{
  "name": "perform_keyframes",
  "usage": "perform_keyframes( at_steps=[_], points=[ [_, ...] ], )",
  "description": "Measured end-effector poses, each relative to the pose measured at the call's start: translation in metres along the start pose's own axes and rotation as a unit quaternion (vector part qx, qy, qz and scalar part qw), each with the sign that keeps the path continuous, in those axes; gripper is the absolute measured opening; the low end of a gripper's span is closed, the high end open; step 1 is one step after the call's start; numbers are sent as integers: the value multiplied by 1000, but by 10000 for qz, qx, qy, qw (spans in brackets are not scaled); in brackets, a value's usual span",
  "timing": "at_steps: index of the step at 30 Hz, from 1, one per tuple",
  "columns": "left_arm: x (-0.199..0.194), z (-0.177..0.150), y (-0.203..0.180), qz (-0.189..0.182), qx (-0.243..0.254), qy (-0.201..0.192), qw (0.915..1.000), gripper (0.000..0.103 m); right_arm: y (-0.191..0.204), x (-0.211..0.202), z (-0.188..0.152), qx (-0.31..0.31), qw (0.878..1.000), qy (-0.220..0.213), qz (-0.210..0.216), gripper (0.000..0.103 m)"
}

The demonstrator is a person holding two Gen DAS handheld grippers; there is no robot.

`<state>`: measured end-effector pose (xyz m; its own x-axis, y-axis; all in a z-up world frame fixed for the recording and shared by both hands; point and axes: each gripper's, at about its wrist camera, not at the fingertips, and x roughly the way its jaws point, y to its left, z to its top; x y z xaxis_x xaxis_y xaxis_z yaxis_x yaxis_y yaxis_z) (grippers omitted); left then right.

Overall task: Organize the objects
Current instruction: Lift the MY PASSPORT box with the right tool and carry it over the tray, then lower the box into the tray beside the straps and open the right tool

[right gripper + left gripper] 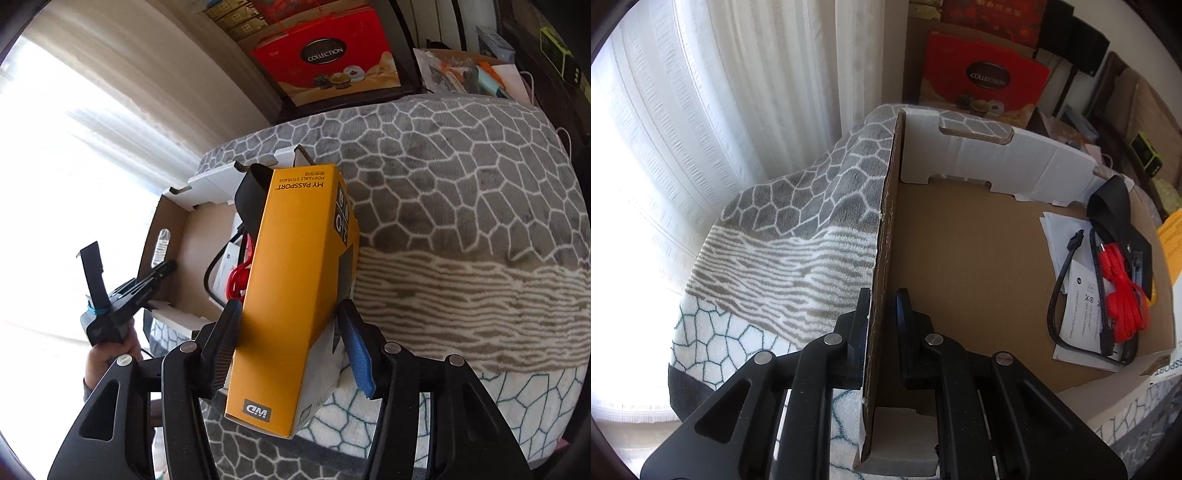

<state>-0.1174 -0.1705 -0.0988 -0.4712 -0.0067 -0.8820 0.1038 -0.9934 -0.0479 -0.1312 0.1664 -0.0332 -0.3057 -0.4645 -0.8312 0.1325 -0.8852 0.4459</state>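
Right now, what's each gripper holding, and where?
Left gripper: shut on brown cardboard tray's side wall. Right gripper: yellow hard-drive box, gripped across its lower sides.

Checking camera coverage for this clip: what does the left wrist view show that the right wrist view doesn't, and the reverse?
Only the left wrist view: the left hand-held gripper shut on the cardboard box's side wall, and the papers under the cables.

Only the right wrist view: the right hand-held gripper gripping the yellow My Passport box, and the person's hand holding the left tool.

Both: the cardboard box, the red cable, the black cable, the patterned blanket and the red Collection box.
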Motion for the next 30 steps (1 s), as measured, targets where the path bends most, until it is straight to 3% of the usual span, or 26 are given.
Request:
perform_keyframes(
  at_steps=[7,15,23,30],
  points=[
    [-1,0,2,-78,-40,6,10000,10,8,-10,2,-355,9985,-24,-422,46],
    [-3,-1,0,-157,86,-37,9998,9,-1,-46,13,-199,9985,-309,-400,43],
    [-5,-1,-1,-176,87,-47,9998,9,20,-71,36,-148,9985,-513,-87,43],
    [-4,-1,1,-225,40,-22,9997,9,72,-36,59,-226,9984,-313,421,43]
  ],
)
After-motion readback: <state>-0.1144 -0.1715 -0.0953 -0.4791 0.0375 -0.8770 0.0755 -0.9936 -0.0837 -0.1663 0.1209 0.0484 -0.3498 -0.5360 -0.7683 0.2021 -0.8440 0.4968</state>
